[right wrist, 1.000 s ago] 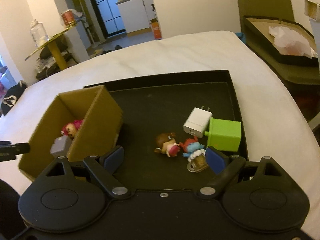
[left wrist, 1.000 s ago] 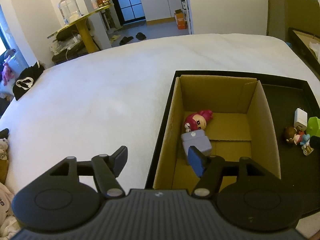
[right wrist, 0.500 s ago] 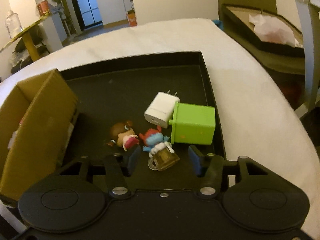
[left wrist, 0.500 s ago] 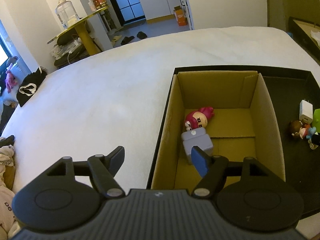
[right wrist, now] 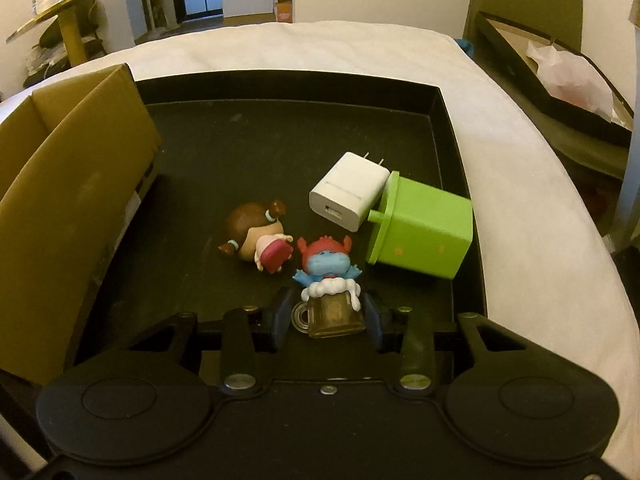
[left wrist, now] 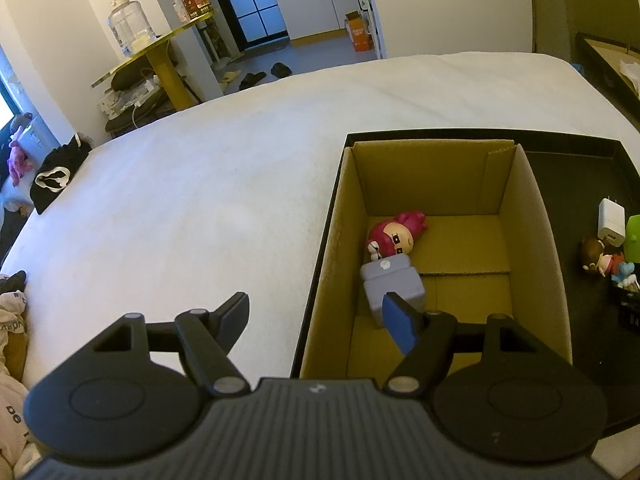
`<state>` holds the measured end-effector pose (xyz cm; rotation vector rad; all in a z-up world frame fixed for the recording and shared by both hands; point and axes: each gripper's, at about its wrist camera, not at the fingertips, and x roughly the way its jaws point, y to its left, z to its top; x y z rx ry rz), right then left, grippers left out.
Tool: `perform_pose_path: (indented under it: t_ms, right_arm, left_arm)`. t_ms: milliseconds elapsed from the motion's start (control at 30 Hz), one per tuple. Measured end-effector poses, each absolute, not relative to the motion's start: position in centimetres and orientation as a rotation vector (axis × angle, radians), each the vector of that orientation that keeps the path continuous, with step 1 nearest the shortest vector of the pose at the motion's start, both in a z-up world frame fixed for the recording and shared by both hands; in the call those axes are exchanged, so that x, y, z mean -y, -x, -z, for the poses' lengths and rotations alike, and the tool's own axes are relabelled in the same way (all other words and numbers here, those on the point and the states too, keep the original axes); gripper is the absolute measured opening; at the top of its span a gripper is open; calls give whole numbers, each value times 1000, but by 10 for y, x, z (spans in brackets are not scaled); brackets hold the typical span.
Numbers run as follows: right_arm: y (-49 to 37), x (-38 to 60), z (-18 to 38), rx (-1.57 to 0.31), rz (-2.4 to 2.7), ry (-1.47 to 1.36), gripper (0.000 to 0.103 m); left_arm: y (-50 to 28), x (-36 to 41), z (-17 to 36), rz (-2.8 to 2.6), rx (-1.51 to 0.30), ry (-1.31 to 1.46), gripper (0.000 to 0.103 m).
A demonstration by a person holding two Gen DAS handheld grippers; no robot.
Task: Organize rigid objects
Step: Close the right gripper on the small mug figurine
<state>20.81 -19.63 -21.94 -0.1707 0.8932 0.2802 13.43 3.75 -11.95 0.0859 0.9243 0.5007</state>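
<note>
Sorting is partly complete. The cardboard box (left wrist: 532, 216) on the black tray (right wrist: 452, 128) already holds a pink-haired figurine (left wrist: 394, 234) and a grey block (left wrist: 394, 286). Left on the tray: brown-haired doll (right wrist: 260, 236), white charger (right wrist: 348, 196), green cube (right wrist: 424, 232). The right tool (right wrist: 326, 314) has clamped onto the mug figurine (right wrist: 330, 300), not yet lifted. The left tool (left wrist: 316, 314) hangs wide open and empty over the box's near-left rim.
</note>
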Motion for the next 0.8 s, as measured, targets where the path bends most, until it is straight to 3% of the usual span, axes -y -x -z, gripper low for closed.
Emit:
perform_pose_path:
  t_ms: [800]
  right_arm:
    - [-191,187,178,-860,-335,155,37]
  left_arm:
    - [-127,-47,119,-474,-899,-16,72]
